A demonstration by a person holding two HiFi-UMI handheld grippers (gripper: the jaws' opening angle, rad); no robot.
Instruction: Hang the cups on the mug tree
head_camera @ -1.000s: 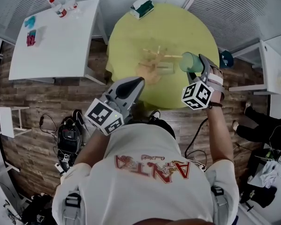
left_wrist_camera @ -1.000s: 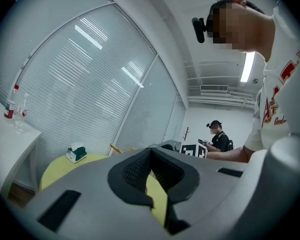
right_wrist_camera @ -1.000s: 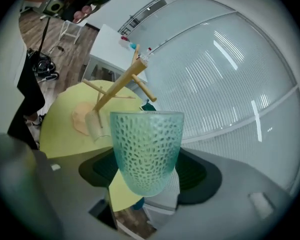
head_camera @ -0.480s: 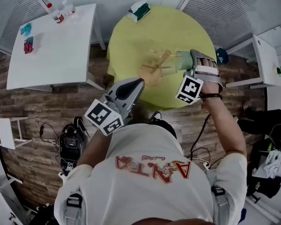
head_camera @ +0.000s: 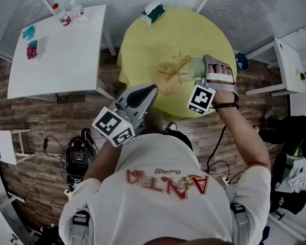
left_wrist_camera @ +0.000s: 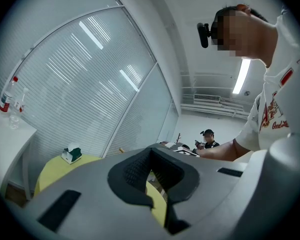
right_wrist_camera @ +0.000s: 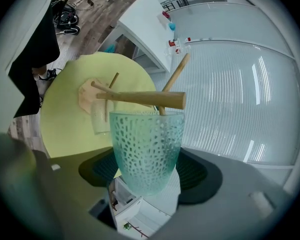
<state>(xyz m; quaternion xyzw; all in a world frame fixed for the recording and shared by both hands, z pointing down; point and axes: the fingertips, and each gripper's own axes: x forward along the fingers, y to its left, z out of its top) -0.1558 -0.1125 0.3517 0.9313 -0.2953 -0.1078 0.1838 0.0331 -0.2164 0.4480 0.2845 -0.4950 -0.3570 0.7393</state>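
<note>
- On the round yellow table (head_camera: 158, 40), near its middle, stands the wooden mug tree (head_camera: 172, 71); its flat base rests on the tabletop and its pegs angle outward.
- Right gripper (head_camera: 204, 69): positioned over the table's right half, immediately right of the tree. The jaws are clenched on the green cup (head_camera: 195, 67).
- Right gripper view confirms the grasp: the translucent, dimpled green cup (right_wrist_camera: 147, 149) sits between the two pads of the right gripper (right_wrist_camera: 147, 166), gripped at its lower body, with the mouth pointing away from the gripper toward the tree (right_wrist_camera: 107, 96).
- One horizontal peg (right_wrist_camera: 145, 99) crosses directly at the cup's rim. Contact between peg and rim cannot be confirmed.
- A clear cup (right_wrist_camera: 100, 116) shows beside the tree's stem, close to the base. Whether it hangs from a peg cannot be determined.
- Left gripper (head_camera: 152, 88): held above the table's near edge, left of the tree and apart from it.
- Left gripper view: the tips of the left gripper (left_wrist_camera: 151, 151) meet, with nothing between the pads.
- A tissue box (head_camera: 153, 11) sits at the far rim of the table.
- A white side table (head_camera: 56, 50) stands to the left, carrying bottles (head_camera: 66, 11) at its far corner.
</note>
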